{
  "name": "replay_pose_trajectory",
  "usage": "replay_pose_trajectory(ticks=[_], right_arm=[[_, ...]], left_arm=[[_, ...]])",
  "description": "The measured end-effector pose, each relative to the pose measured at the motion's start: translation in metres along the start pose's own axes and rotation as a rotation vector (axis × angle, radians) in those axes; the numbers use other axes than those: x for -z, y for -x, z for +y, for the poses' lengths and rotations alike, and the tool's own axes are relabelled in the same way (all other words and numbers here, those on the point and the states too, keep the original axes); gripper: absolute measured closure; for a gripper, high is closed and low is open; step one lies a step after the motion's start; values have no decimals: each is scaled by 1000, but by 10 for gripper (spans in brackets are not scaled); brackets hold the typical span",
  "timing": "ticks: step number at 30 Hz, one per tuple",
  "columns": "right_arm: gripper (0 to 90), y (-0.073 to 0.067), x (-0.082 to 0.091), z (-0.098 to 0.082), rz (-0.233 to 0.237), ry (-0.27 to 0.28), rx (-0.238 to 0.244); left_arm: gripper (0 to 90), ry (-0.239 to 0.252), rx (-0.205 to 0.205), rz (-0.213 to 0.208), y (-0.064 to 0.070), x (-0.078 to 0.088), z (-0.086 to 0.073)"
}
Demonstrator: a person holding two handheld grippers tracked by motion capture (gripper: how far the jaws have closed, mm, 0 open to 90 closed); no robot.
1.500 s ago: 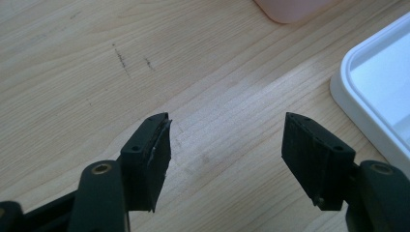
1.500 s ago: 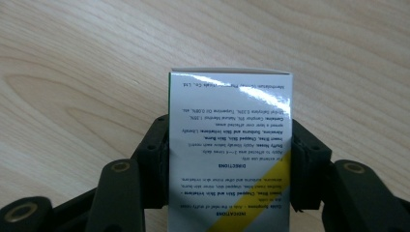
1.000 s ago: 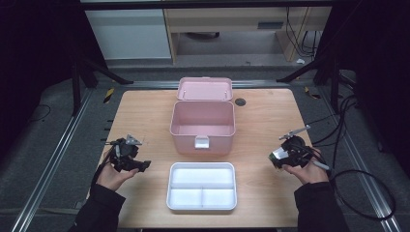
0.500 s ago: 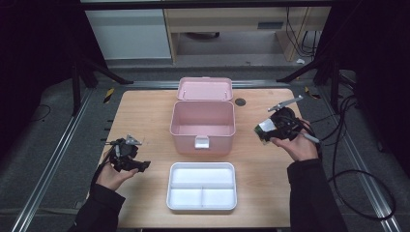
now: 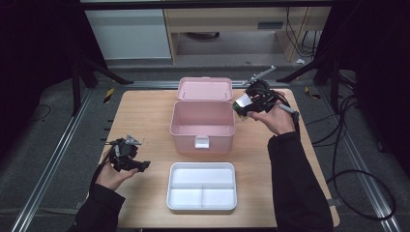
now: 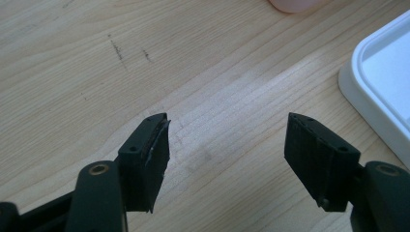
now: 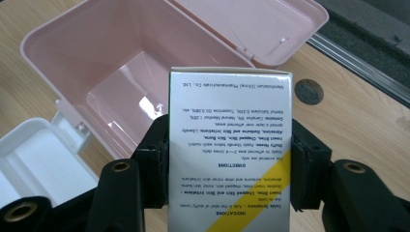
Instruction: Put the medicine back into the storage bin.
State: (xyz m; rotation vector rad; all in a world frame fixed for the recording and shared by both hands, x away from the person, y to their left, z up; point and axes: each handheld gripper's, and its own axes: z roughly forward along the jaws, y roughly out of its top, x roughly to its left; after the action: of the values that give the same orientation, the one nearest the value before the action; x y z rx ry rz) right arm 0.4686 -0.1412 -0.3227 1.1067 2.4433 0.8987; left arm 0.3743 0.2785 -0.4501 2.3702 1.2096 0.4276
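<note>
A: Starting at the left, the left gripper [image 5: 126,155] is sitting low over the counter [image 5: 145,116], cradled in the person's left hand [image 5: 112,175]. Its fingers [image 6: 150,150] are standing wide apart with nothing between them, just bare wood grain underneath.

B: And in the left gripper view the corner of the white tray [image 6: 382,82] is creeping in at the right edge, close by but not touching.

A: Moving to the middle, that white tray [image 5: 202,186] is lying near the front edge, showing three compartments, all looking bare. Just behind it the pink box [image 5: 203,124] is standing open, its lid [image 5: 205,89] folded back flat toward the far edge, a small white latch facing the tray.

B: Now the right side. The right gripper [image 5: 251,101] is hovering at the box's right rim, and its fingers [image 7: 154,150] are clamping a small carton [image 7: 230,150] from both sides.

A: The carton is looking white and silvery, with fine printed text, a yellow diagonal stripe across its lower part, and the print is reading upside down from the right gripper view. The pink box's hollow [image 7: 121,72] is lying open right beyond it.

B: There's a dark round hole [image 7: 308,92] in the counter beside the lid. The surface is pale wood; around it, dim floor, metal rails [image 5: 53,159] and cables [image 5: 358,145] trailing off right.
</note>
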Motion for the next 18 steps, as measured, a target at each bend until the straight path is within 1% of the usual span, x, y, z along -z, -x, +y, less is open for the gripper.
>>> replay_pose_trajectory(ticks=[3,6,8,12,15,18], right_arm=[[454,-1,-8,9,10,-3,6],[454,-4,-20,18,17,-15,25],[454,-7,-28,22,31,-15,31],[454,-12,-44,28,52,-21,43],[453,-17,-56,32,61,-23,58],[454,-22,-67,35,71,-24,63]], left_arm=[[325,3,-1,-1,0,0,0],[325,1,2,2,-1,1,0],[325,0,3,3,-1,0,0],[325,0,-1,1,0,-1,0],[325,-2,-5,1,0,-1,0],[325,-5,-3,0,0,-2,0]])
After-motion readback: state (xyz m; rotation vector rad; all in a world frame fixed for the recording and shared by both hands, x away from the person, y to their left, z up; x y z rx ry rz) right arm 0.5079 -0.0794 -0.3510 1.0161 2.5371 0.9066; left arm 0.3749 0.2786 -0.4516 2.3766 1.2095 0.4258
